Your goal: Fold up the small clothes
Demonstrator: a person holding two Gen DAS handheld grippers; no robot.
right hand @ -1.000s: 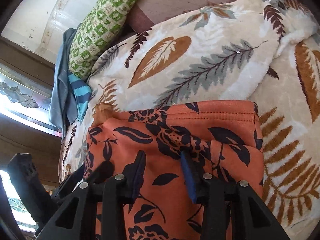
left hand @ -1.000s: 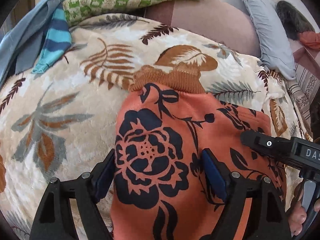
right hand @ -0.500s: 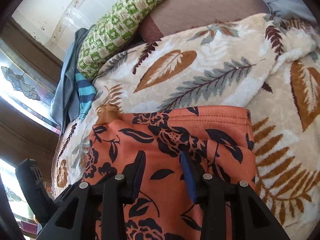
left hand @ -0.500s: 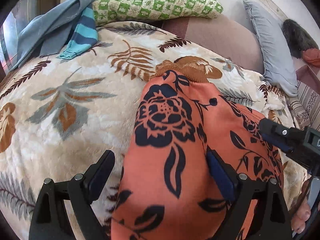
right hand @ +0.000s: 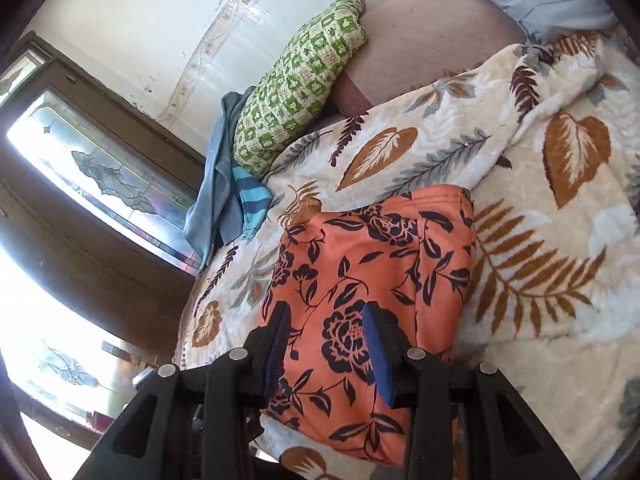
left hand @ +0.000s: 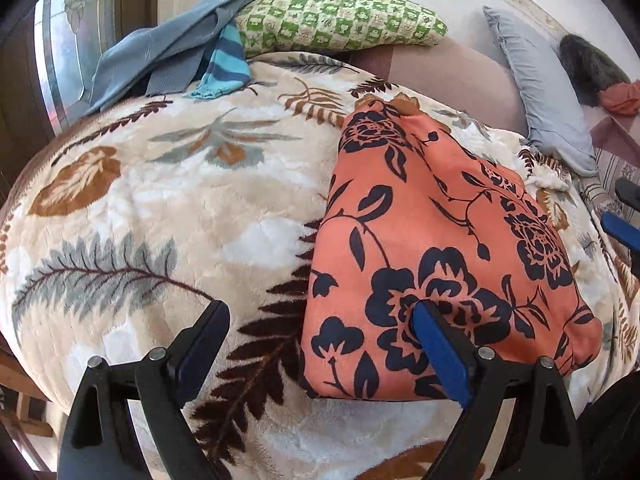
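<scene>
The orange garment [left hand: 440,248], printed with dark flowers, lies folded on the leaf-patterned blanket [left hand: 160,208], filling the centre right of the left wrist view and the lower middle of the right wrist view [right hand: 360,280]. A brown ribbed cuff [left hand: 404,104] pokes out at its far end. The left claw [left hand: 320,344] stands wide at the bottom of its frame, empty: one blue pad lies over the blanket, the other over the garment's near edge. The right claw [right hand: 326,344] is partly open, its pads either side of a flower on the cloth; I cannot tell whether they touch it. In the upper left of the left view a green checked pillow [left hand: 340,24], grey-blue cloth [left hand: 168,56] and a striped piece [left hand: 224,68] lie together; a grey pillow [left hand: 536,92] sits upper right.
</scene>
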